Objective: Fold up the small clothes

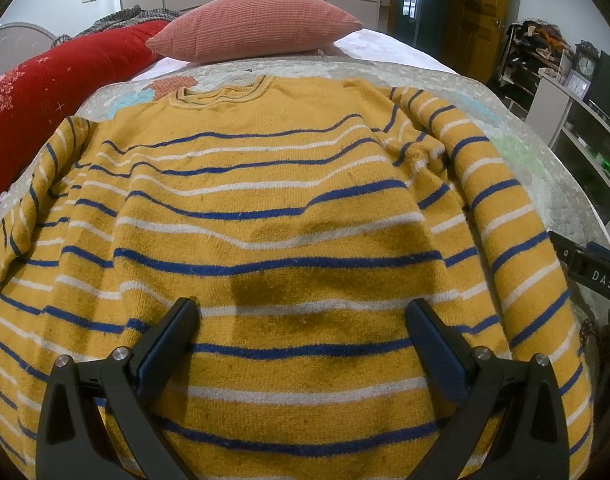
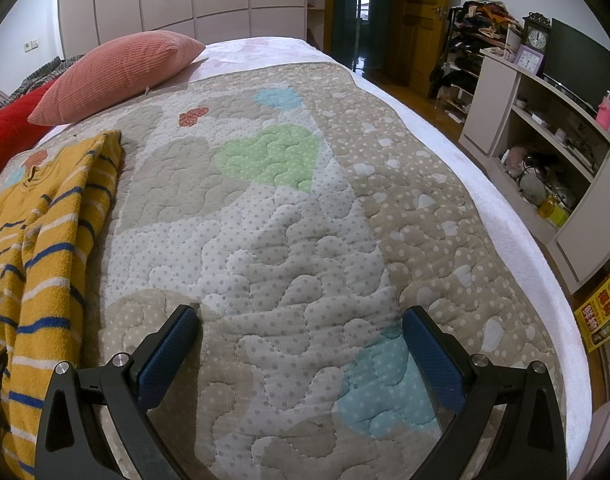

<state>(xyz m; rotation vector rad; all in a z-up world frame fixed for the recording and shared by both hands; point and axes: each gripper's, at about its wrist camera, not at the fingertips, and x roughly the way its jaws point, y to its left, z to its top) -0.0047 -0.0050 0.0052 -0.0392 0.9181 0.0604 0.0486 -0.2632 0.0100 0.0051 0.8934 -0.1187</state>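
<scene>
A yellow knit sweater (image 1: 273, 208) with blue and white stripes lies spread flat on the quilted bed cover, collar at the far end, both sleeves lying down along its sides. My left gripper (image 1: 303, 312) hovers open over the sweater's lower body, nothing between its fingers. In the right wrist view the sweater (image 2: 53, 232) shows only at the left edge, its right sleeve running along the side. My right gripper (image 2: 301, 318) stands open above bare quilt (image 2: 289, 248), to the right of the sweater. Part of the right gripper's body (image 1: 593, 272) shows at the right edge of the left wrist view.
A pink ribbed pillow (image 1: 257, 26) lies beyond the collar at the head of the bed, with a red blanket (image 1: 45, 104) to its left. The bed's right edge (image 2: 517, 232) drops to a wood floor beside a shelf unit (image 2: 545, 132) holding clocks and clutter.
</scene>
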